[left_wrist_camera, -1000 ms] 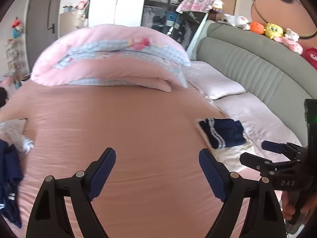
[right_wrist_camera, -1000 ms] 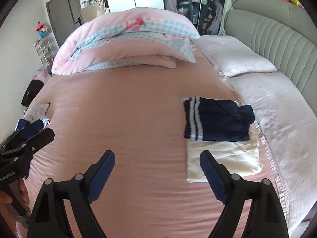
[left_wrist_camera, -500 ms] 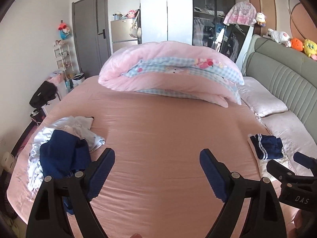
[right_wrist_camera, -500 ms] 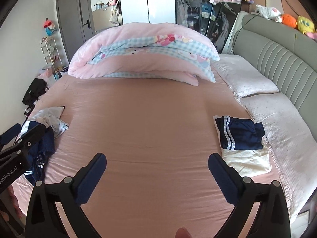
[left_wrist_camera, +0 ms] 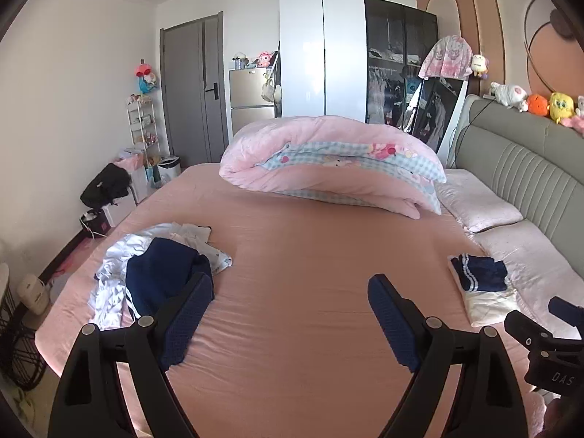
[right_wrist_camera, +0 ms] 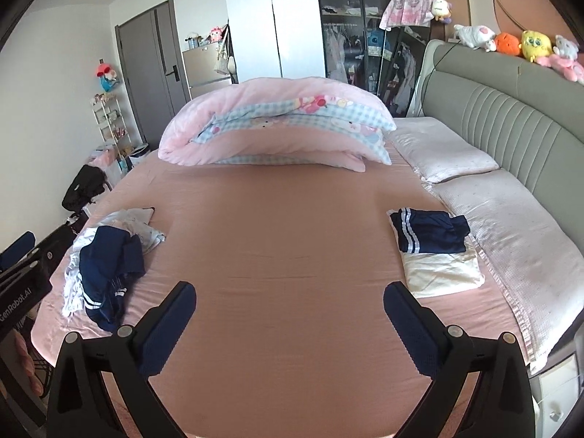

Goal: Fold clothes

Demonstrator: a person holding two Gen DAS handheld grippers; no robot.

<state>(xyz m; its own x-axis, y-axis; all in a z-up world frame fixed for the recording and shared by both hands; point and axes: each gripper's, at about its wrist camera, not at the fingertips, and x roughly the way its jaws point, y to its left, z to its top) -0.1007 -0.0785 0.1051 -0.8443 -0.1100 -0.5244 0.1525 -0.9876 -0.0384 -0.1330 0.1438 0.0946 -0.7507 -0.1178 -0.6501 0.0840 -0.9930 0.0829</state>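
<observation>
1. Left wrist view: the left gripper [left_wrist_camera: 290, 319] hangs above the pink bed sheet [left_wrist_camera: 303, 255] with its jaws spread wide and nothing between them.
2. An unfolded pile of clothes [left_wrist_camera: 157, 273], a navy garment lying on white ones, sits on the left part of the sheet, just beyond the left finger.
3. A folded navy garment [left_wrist_camera: 478, 277] with white stripes rests on a folded cream garment [left_wrist_camera: 489, 306] at the right edge of the sheet, beside a pale pillow [left_wrist_camera: 529, 259].
4. The right gripper [left_wrist_camera: 554, 332] shows at the lower right edge of this view; its opening cannot be judged here.
5. A rolled pink duvet [left_wrist_camera: 328, 157] lies across the far end of the bed.
6. Right wrist view: the right gripper [right_wrist_camera: 290, 321] is above the middle of the sheet [right_wrist_camera: 284, 241], fingers wide apart and empty.
7. The clothes pile [right_wrist_camera: 109, 259] lies to the left, near the bed's edge; the folded navy garment [right_wrist_camera: 429, 230] sits atop the cream one [right_wrist_camera: 441, 273] to the right, touching the pillow [right_wrist_camera: 511, 241].
8. Part of the left gripper [right_wrist_camera: 25, 266] appears at the left edge.
9. Plush toys [right_wrist_camera: 525, 45] line the top of the grey-green headboard [right_wrist_camera: 511, 109].
</observation>
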